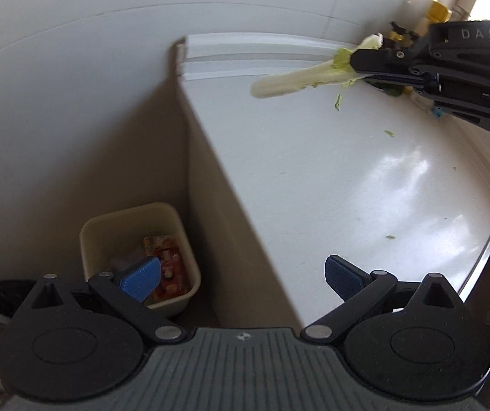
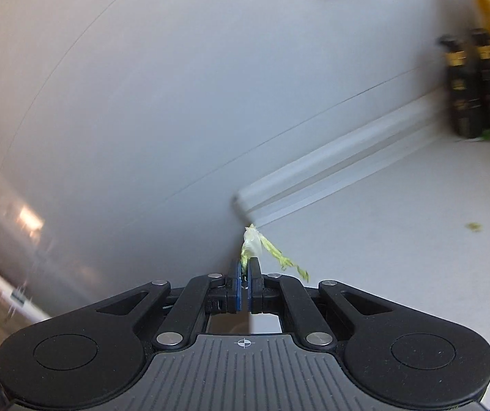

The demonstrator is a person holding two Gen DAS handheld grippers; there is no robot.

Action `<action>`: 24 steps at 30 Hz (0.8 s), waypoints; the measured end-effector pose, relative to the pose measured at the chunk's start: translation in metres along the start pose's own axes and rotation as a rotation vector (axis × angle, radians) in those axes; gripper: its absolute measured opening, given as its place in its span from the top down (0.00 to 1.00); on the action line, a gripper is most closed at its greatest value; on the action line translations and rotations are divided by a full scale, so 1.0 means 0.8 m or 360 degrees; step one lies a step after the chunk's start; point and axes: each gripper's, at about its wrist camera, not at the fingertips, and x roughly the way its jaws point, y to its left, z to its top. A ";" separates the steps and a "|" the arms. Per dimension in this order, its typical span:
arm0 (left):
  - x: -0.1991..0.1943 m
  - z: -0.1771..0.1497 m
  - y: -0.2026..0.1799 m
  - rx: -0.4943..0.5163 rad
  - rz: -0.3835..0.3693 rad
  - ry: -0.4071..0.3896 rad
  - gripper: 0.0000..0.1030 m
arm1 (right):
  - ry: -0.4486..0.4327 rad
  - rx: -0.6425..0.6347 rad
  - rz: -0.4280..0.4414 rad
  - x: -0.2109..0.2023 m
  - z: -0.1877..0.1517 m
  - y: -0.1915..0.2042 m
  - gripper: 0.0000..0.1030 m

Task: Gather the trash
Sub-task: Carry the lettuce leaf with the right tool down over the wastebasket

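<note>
Right gripper jaws clamped on cabbage stalk, long axis sticking sideways past the tips. Left gripper jaws wide, empty. Bin far below, off the surface's end, beside left jaws.

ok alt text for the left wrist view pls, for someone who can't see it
The right gripper holds a pale cabbage stalk above a white counter. The left gripper is open and empty in the foreground. A cream bin with a wrapper inside sits on the floor below.
</note>
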 end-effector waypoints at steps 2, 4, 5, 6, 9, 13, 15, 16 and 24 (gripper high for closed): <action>-0.005 -0.006 0.015 -0.0050 0.0018 0.0000 0.01 | 0.0068 -0.0046 0.0030 0.019 -0.005 0.023 0.98; -0.010 -0.011 0.028 -0.0101 0.0035 -0.0009 0.01 | 0.0141 -0.0087 0.0052 0.038 -0.009 0.043 0.98; -0.012 -0.014 0.034 -0.0125 0.0045 -0.0015 0.01 | 0.0183 -0.0111 0.0060 0.046 -0.013 0.053 0.98; -0.014 -0.017 0.041 -0.0149 0.0054 -0.0018 0.01 | 0.0229 -0.0133 0.0063 0.057 -0.014 0.062 0.98; -0.018 -0.023 0.057 -0.0224 0.0079 -0.0022 0.01 | 0.0333 -0.0222 0.0028 0.090 -0.018 0.089 0.98; -0.021 -0.028 0.075 -0.0311 0.0107 -0.0049 0.01 | 0.0424 -0.0310 -0.0008 0.132 -0.016 0.114 0.98; -0.021 -0.029 0.079 -0.0340 0.0120 -0.0060 0.01 | 0.0467 -0.0338 -0.0021 0.153 -0.013 0.123 0.98; -0.020 -0.028 0.081 -0.0352 0.0126 -0.0065 0.01 | 0.0491 -0.0342 -0.0032 0.162 -0.013 0.126 0.97; -0.015 -0.025 0.089 -0.0404 0.0126 -0.0065 0.01 | 0.0523 -0.0250 -0.0047 0.165 -0.025 0.118 0.68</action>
